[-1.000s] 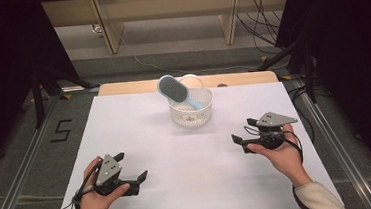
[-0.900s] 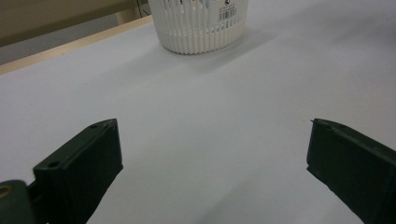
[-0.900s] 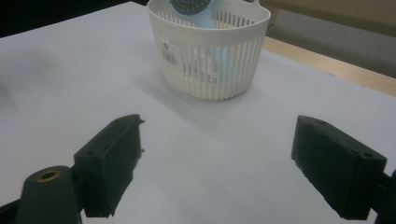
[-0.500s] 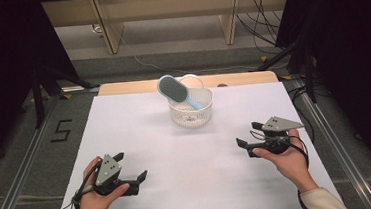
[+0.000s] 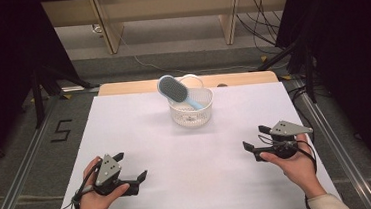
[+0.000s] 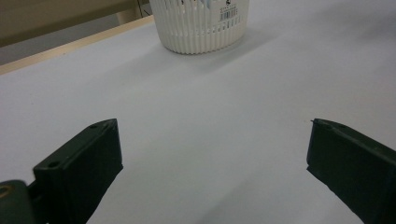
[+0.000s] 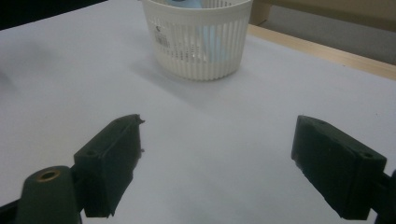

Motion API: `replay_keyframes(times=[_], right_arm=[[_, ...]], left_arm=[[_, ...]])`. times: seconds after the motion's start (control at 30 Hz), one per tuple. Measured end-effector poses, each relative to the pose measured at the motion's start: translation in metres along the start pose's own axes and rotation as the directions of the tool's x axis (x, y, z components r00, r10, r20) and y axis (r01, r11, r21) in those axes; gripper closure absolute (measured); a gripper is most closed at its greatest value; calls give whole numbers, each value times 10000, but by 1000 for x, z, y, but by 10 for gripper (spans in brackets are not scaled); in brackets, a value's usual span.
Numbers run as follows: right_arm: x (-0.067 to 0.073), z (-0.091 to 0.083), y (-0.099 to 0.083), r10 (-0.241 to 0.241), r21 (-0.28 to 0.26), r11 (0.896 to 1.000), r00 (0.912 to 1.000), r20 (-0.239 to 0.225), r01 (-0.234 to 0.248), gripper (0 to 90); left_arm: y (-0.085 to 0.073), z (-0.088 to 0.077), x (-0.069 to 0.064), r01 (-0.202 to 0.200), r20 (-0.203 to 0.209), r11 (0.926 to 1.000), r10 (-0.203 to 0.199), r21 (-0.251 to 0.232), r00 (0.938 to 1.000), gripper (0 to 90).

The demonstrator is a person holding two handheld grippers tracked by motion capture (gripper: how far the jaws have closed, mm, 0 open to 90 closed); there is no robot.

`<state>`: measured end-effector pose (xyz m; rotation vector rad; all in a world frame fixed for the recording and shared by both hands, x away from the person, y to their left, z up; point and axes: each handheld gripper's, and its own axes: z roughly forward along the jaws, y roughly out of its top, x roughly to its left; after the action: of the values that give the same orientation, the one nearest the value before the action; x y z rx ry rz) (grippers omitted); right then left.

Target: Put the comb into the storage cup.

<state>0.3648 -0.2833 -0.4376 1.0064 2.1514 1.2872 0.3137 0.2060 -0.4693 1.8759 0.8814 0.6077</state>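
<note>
Now both grippers are wide open and hold nothing: the left gripper (image 5: 132,167) low at the table's (image 5: 190,184) near left, the right gripper (image 5: 257,143) at the right. Well apart from them, the brush (image 5: 177,91) leans in the white basket (image 5: 192,115) at the far middle.

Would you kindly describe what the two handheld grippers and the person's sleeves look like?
Each gripper, left and right, is black, with two blocky black tongs and a grey three-cornered plate on top. A black cable loops from the left one. The right sleeve is light, cream-coloured.
</note>
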Motion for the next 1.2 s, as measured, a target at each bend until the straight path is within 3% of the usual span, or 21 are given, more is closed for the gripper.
replay_keyframes(times=[0.83,1.2], right_arm=[[1,-12,-21,22,105,9999,10000,-23,-22,175],[2,-15,-28,-89,-221,9997,9999,-70,87,183]], left_arm=[[-1,-1,1,-5,-28,10000,5,34,10000,28],[-2,0,1,20,-11,10000,-20,54,10000,28]])
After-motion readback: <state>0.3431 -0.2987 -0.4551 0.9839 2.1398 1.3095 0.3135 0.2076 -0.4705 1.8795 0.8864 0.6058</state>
